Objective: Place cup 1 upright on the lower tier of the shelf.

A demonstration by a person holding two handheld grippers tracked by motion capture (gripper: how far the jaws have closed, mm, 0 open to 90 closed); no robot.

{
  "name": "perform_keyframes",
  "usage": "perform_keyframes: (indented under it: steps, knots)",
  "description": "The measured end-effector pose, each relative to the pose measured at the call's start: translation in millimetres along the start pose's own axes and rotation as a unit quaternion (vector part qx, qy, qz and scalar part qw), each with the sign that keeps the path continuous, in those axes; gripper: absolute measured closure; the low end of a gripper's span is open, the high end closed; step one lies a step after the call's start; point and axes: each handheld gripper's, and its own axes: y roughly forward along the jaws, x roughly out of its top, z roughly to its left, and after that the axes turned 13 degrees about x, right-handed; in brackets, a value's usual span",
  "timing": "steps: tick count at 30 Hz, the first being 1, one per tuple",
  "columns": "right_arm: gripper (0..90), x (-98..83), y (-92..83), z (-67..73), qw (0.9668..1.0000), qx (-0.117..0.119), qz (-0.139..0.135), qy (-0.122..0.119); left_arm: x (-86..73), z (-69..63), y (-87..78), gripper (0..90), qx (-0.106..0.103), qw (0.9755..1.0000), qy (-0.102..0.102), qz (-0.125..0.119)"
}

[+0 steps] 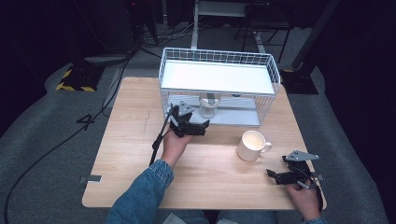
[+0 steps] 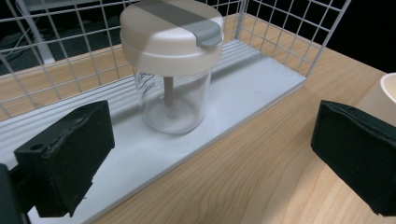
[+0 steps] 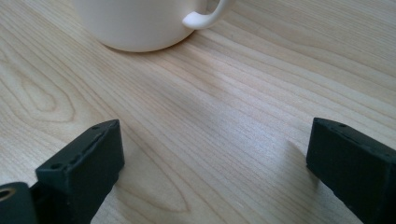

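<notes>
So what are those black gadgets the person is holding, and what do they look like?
They are two handheld grippers. The left gripper and right gripper are black, each with two blocky padded jaws, a grey three-cornered plate on top and a trailing black cable. The person wears blue denim sleeves.

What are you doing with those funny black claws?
A person sits at a wooden table holding a gripper in each hand. The left gripper is open and points at a clear jar with a cream lid, which stands on the bottom shelf of a white wire rack. The right gripper is open too, low over the table near a cream mug. Nothing is being held.
</notes>
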Motion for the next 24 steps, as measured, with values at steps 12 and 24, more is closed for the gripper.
perform_keyframes:
  steps: [12,24]
  knots:
    - [4.3,0.2,0.2,0.0,1.0000,0.000,-0.001,0.001,-15.6,13.0,-48.2,0.2,0.007,1.0000,0.001,-0.004]
    - [9.3,-0.1,-0.8,0.5,0.9999,0.007,-0.005,-0.005,-41.7,13.9,-97.9,0.2,0.004,1.0000,0.002,0.000]
